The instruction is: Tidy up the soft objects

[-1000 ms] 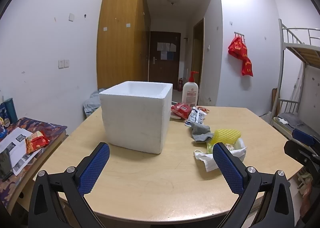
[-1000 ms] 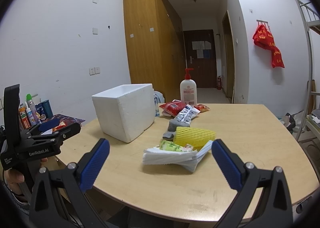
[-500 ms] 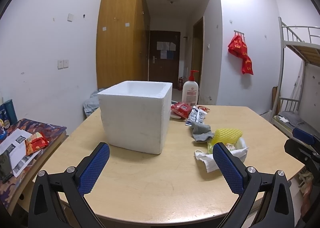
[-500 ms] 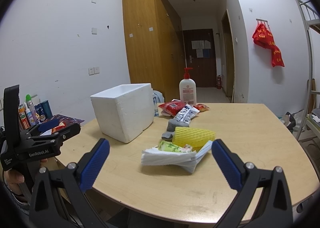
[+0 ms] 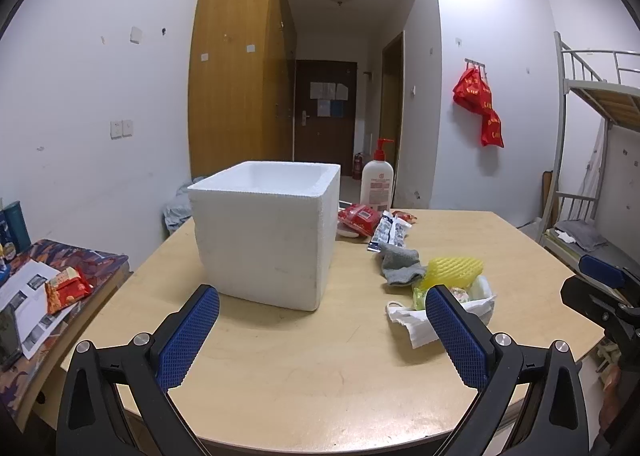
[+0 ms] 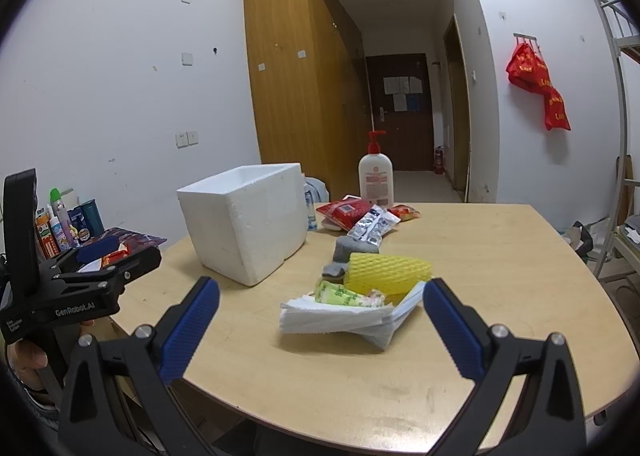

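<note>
A white foam box [image 5: 266, 236] [image 6: 244, 222] stands open-topped on the wooden table [image 5: 304, 360]. To its right lies a pile of soft items: a yellow foam net [image 5: 454, 270] [image 6: 386, 270], a grey sock [image 5: 400, 268] [image 6: 346, 250], white tissue [image 5: 408, 322] [image 6: 340, 316] and small green packets [image 6: 338, 292]. My left gripper [image 5: 320, 328] stands open above the table's near edge, in front of the box. My right gripper [image 6: 320, 318] is open too, its fingers framing the tissue pile from short of it. Neither holds anything.
A lotion pump bottle [image 6: 375, 176], red snack bags [image 6: 344, 212] and silver packets [image 6: 374, 224] sit at the table's far side. A low side table with papers and bottles [image 5: 36, 292] is at the left. A bunk bed [image 5: 592, 160] stands at the right.
Both grippers have crept slightly forward toward the table; the box and pile look a little nearer. Nothing was gripped or moved.
</note>
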### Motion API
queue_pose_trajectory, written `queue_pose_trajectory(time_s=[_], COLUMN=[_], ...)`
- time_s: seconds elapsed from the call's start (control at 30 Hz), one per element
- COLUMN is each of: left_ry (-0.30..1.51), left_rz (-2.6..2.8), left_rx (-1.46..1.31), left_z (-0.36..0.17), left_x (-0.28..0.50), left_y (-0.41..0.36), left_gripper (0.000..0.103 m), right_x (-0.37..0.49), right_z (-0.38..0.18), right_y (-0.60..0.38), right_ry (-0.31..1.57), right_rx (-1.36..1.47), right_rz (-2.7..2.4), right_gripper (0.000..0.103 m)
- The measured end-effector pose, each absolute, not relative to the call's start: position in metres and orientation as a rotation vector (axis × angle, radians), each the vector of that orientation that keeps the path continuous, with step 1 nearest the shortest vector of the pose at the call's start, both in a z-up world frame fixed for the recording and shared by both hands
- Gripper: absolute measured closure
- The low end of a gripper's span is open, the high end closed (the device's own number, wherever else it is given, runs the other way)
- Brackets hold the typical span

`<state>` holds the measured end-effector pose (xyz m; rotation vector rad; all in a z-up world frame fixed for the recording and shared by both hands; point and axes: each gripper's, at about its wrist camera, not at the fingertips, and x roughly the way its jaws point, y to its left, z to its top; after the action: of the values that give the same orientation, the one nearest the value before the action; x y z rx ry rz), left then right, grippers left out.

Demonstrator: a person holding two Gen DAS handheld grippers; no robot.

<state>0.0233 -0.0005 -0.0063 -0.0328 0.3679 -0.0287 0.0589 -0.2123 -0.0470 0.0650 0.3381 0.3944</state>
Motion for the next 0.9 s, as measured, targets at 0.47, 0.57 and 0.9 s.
queue_pose_trajectory(time_s=[0.47,0.57,0.9], left_ry=[0.409,0.423,0.493], left_rz=[-0.049,-0.062,-0.142], left_rx=[-0.021,-0.017,0.004], left_z=[-0.01,-0.012,-0.027], left_x=[0.052,0.06,0.092], left_y=[-0.006,-0.009,-0.026], left_gripper=[0.0,0.0,0.0], right_x=[0.09,0.1,0.129], right_z=[-0.05,-0.052,-0.062], right_y=[-0.215,-0.216,-0.218], right_ry=[0.391,0.412,0.475], right_rx=[0.072,0.07,0.072], right_rz=[0.388,0.383,0.363], right_gripper=[0.0,0.0,0.0])
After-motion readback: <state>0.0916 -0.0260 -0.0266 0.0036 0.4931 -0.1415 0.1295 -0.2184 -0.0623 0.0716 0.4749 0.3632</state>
